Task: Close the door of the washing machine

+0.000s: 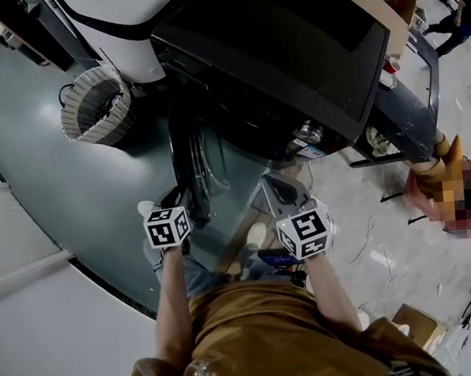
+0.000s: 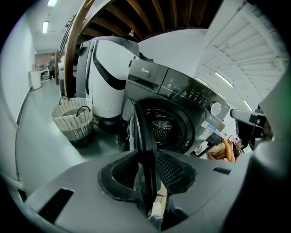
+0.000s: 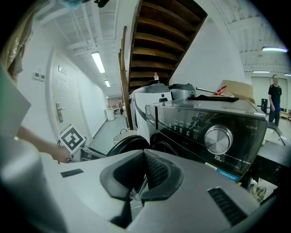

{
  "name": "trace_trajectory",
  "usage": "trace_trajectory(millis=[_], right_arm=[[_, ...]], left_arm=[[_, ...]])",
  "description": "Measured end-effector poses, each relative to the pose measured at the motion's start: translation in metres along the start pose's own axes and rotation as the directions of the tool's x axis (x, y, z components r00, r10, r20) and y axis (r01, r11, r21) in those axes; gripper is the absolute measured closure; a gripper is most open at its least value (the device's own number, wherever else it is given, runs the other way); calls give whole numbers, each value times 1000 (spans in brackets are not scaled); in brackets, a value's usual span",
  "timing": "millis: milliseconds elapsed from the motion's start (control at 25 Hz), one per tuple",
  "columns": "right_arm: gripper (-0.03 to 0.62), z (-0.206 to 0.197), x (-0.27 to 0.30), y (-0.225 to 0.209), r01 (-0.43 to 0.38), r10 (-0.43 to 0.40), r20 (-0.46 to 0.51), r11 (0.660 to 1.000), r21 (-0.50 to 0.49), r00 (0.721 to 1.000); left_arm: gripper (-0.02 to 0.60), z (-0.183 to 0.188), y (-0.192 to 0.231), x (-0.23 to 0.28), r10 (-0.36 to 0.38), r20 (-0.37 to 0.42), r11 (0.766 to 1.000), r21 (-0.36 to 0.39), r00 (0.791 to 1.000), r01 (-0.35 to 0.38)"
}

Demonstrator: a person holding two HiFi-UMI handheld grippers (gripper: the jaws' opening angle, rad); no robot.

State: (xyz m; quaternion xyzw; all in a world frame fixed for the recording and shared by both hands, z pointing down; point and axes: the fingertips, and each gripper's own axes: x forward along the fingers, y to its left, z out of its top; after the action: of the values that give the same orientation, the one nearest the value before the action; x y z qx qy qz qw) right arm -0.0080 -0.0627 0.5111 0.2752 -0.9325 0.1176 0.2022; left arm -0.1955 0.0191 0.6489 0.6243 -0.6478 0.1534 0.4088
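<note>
Two notes: left hand-held gripper [image 2: 146,157] clamps the rim of the open door [image 2: 138,124], right hand-held gripper [image 3: 143,155] sits closed, empty; follow the hinge arc toward the washing machine [image 2: 182,91], then press until latched.

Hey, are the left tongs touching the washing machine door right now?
Touching. The left gripper view shows the washing machine door running edge-on between the left tongs, with both pads against it.
</note>
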Motion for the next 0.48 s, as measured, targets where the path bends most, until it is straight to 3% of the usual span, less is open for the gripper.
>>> trace_trajectory(millis=[480], right_arm=[[582,-6,-29,-31,50,-50,22,999,17,999]], left_arm=[[451,2,-32,14,-26,-6,999,-32,1000,26]])
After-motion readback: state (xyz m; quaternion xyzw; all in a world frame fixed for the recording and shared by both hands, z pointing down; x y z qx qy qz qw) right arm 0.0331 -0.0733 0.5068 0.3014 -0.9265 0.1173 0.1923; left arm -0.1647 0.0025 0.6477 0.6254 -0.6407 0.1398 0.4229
